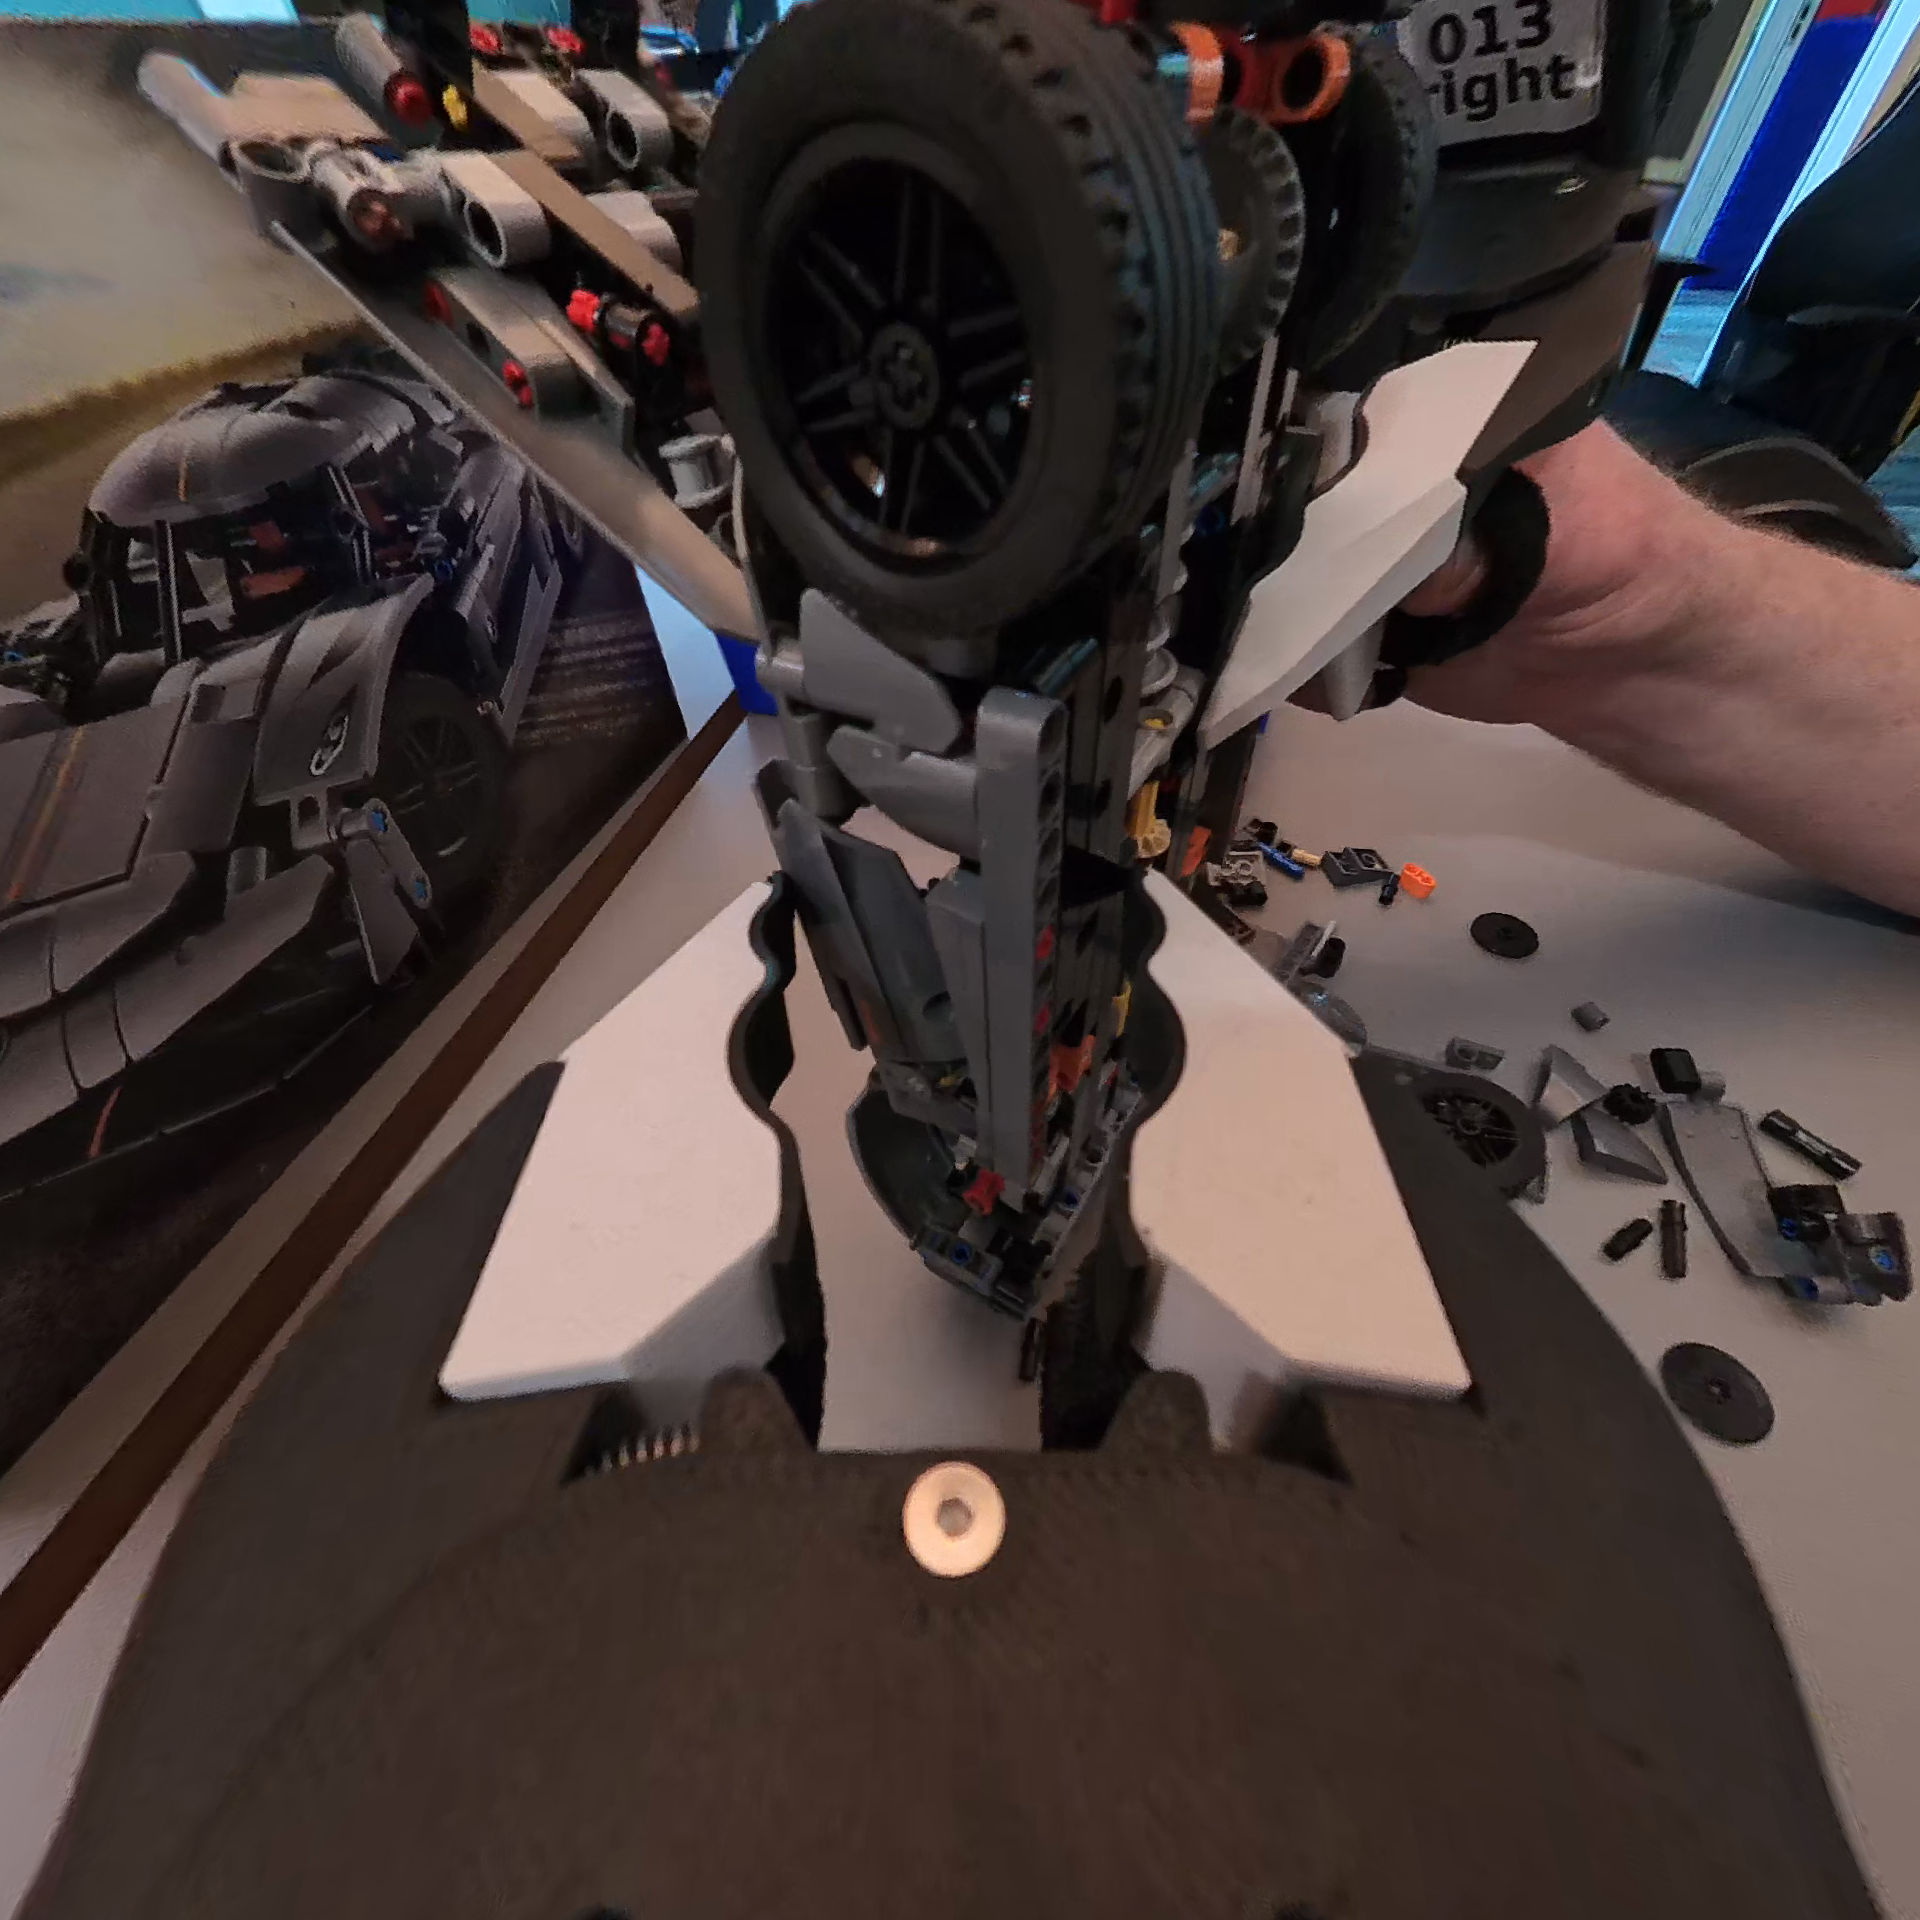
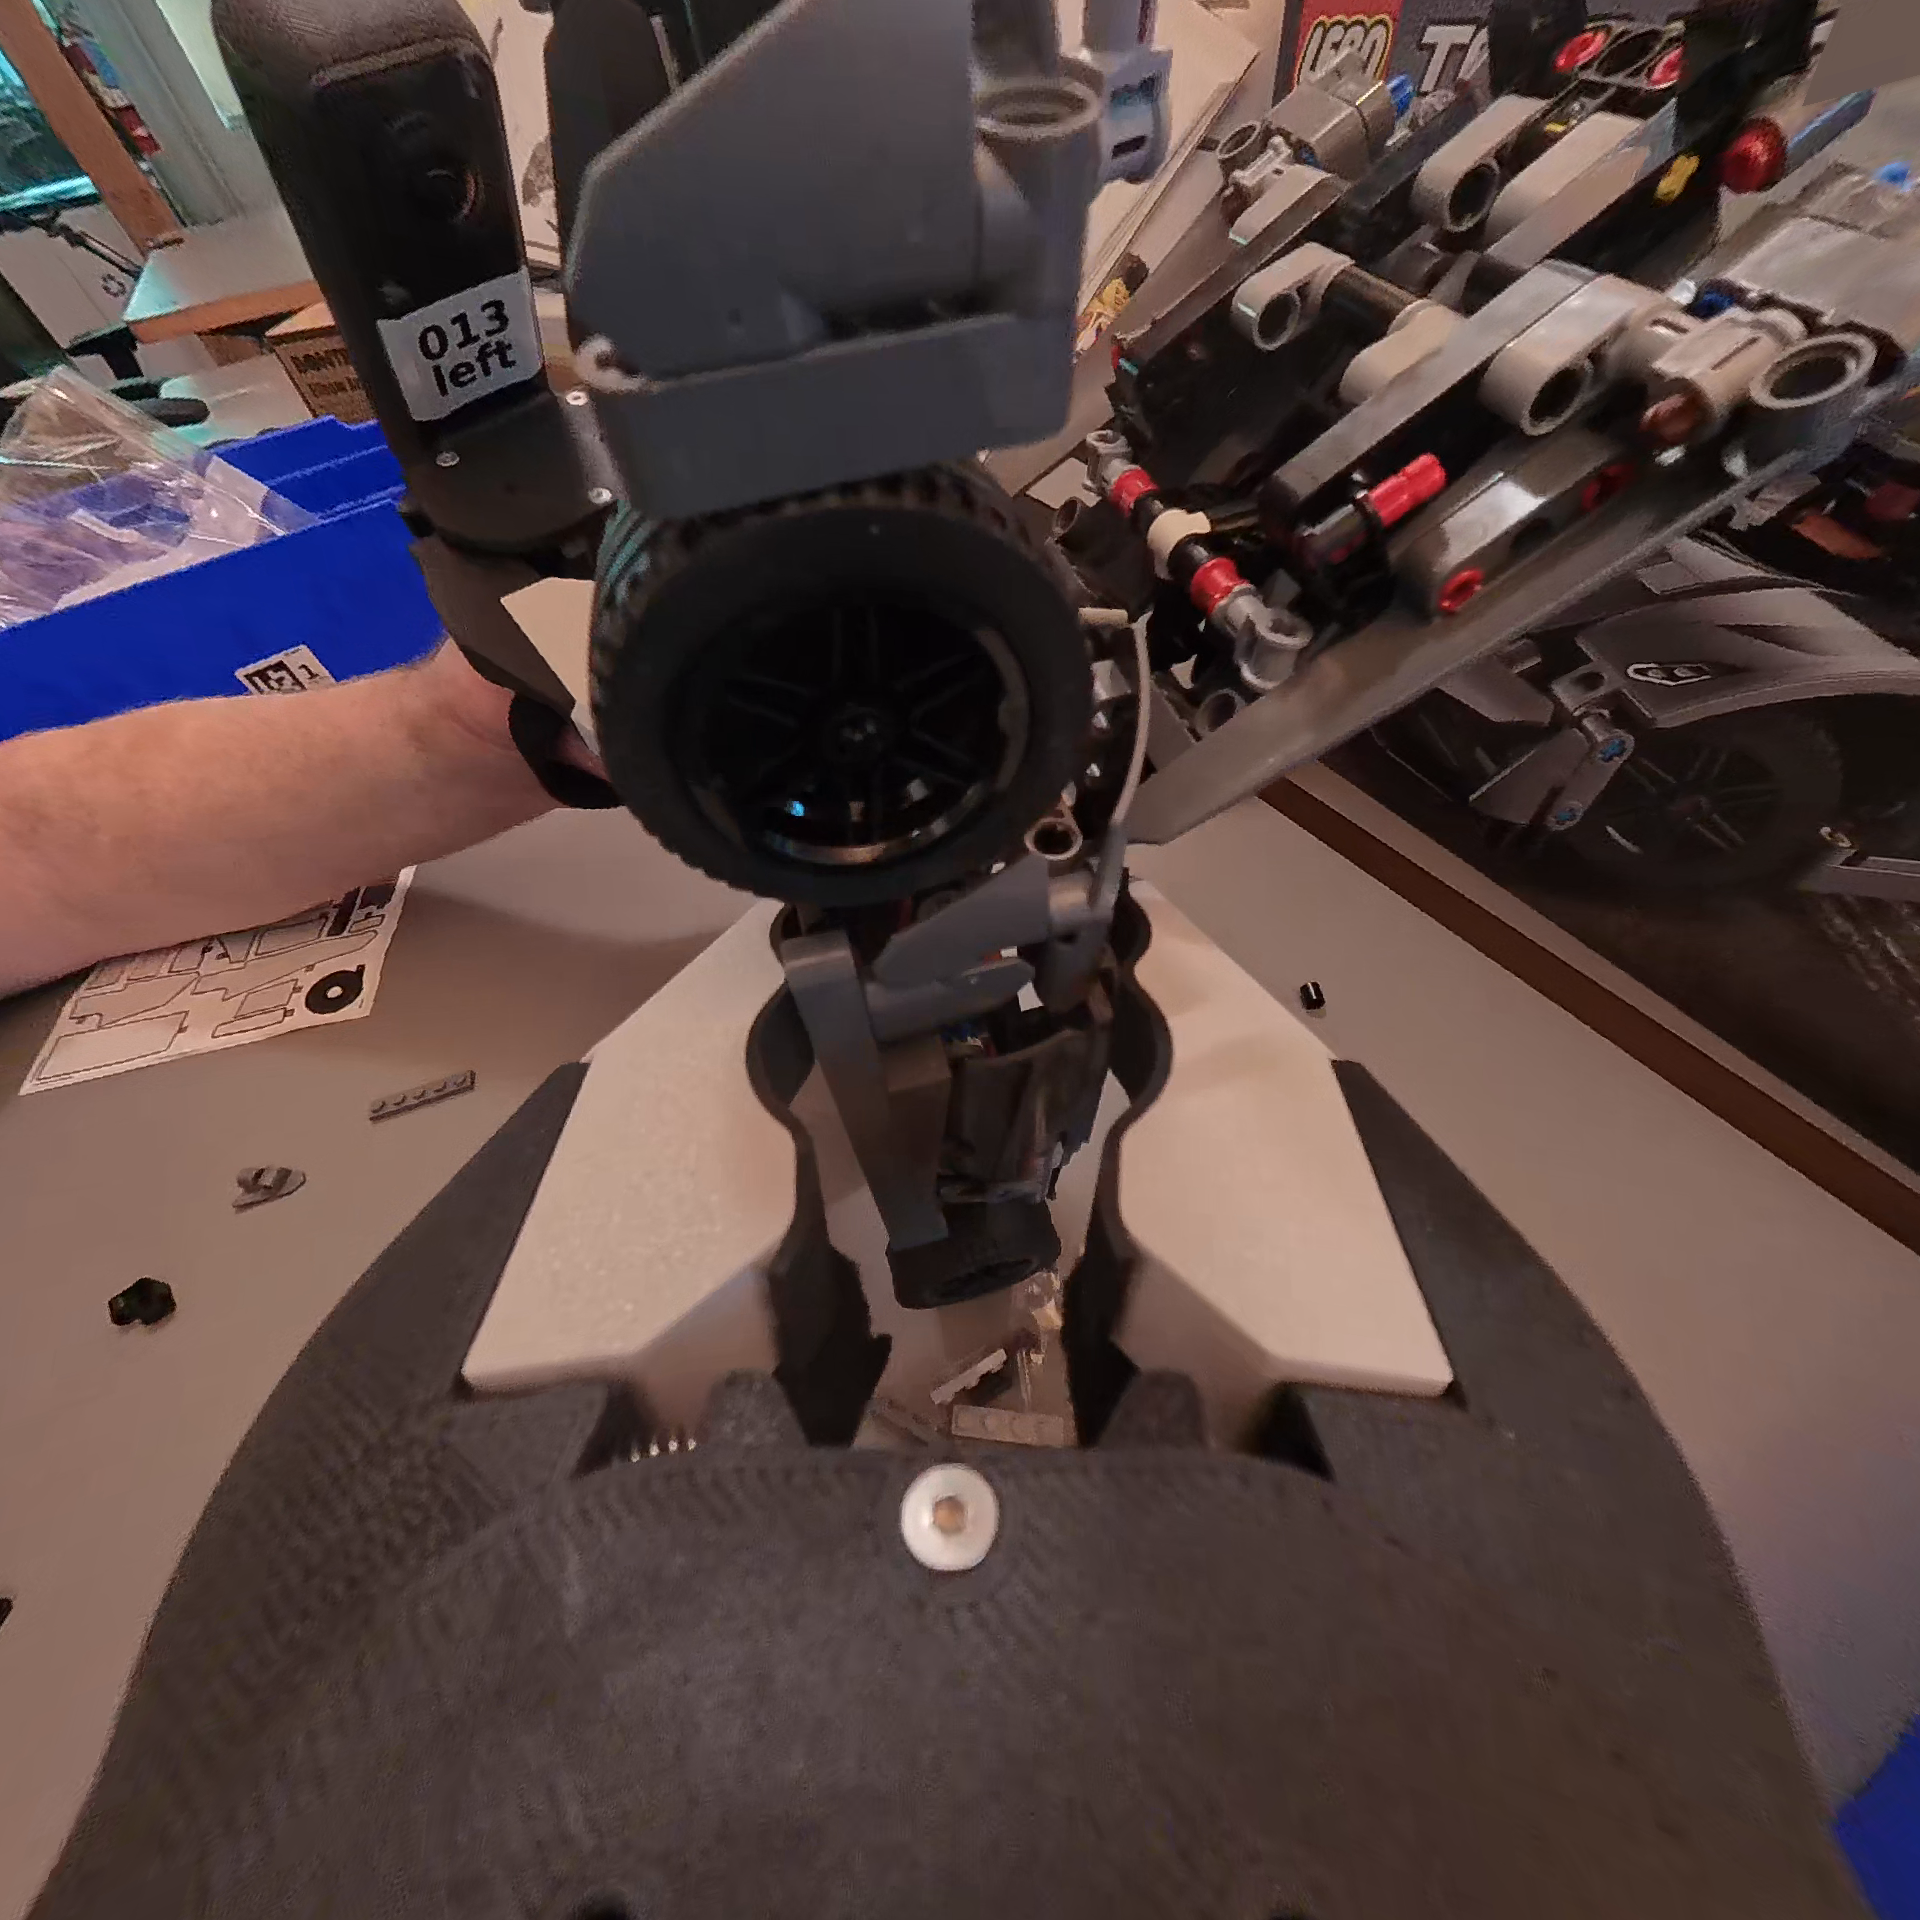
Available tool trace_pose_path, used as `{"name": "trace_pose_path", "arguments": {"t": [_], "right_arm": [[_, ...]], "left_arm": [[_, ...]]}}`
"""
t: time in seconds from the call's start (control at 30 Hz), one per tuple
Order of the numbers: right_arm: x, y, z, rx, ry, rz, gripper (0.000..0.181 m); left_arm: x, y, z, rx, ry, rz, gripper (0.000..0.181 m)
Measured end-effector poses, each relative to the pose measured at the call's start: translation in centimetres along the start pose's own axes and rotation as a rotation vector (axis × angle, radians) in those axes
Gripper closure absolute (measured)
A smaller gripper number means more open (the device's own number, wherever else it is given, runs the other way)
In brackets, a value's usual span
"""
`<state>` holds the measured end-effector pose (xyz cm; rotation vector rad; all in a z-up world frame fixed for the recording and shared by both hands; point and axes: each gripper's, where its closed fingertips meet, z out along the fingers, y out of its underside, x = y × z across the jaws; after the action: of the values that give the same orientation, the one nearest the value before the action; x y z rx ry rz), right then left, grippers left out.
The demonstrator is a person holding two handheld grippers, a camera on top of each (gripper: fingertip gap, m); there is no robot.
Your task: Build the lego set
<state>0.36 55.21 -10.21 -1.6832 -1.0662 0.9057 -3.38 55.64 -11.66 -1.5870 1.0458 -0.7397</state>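
Both claws grip one partly built car model, held upright above the worktop.

- Left claw: clenched on the model at its lower end; grey beams and dense pin work sit between the white fingers. One black wheel stands directly above the grasp.
- Right claw: clenched on the same model from the opposite side, fingers closed round a grey beam and a dark cylindrical part. A wheel and a grey panel rise above it.
- Each view shows the other claw farther off, with the person's hand on it.

Progress, judged from how things lie:
- Done: a chassis section with wheels fitted, suspension parts and some grey bodywork.
- A second long assembly of grey and black beams with red pins lies tilted against the box behind; it appears separate from the held model, though the joint region is hidden.
- Left: many loose pieces are scattered on the worktop, including a spare wheel hub, black discs and grey panels. A sticker sheet lies flat, seemingly mostly unused. A blue bin holds plastic bags.
- Compared with the finished car on the box, most outer shell is missing. Estimate: mid-build, structure ahead of cladding.
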Motion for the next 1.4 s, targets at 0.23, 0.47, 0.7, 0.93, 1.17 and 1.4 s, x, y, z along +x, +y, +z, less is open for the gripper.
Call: {"name": "trace_pose_path", "arguments": {"t": [0.23, 0.47, 0.7, 0.93, 1.17, 1.4], "right_arm": [[0.3, 0.0, 0.0, 0.004, 0.028, 0.008, 0.128], [-0.2, -0.2, 0.6, 0.003, 0.079, 0.001, 0.127], [-0.4, 0.0, 0.9, -0.018, 0.116, -0.029, 0.128], [-0.5, 0.0, 1.1, -0.02, 0.135, -0.044, 0.129], [-0.7, 0.2, 1.1, -0.033, 0.128, -0.055, 0.128], [-1.1, 0.2, 1.2, -0.039, 0.127, -0.099, 0.127]], "left_arm": [[-0.1, -3.1, -2.1, 0.125, -0.05, 0.08, 0.118], [-1.0, -3.9, -1.6, 0.112, -0.301, 0.169, 0.119], [-1.5, -4.3, -2.1, 0.136, -0.391, 0.13, 0.128], [-1.5, -4.4, -2.1, 0.186, -0.41, 0.096, 0.129], [-1.2, -4.4, -2.1, 0.205, -0.415, 0.096, 0.129], [-0.9, -4.3, -2.6, 0.218, -0.384, 0.137, 0.129]]}}
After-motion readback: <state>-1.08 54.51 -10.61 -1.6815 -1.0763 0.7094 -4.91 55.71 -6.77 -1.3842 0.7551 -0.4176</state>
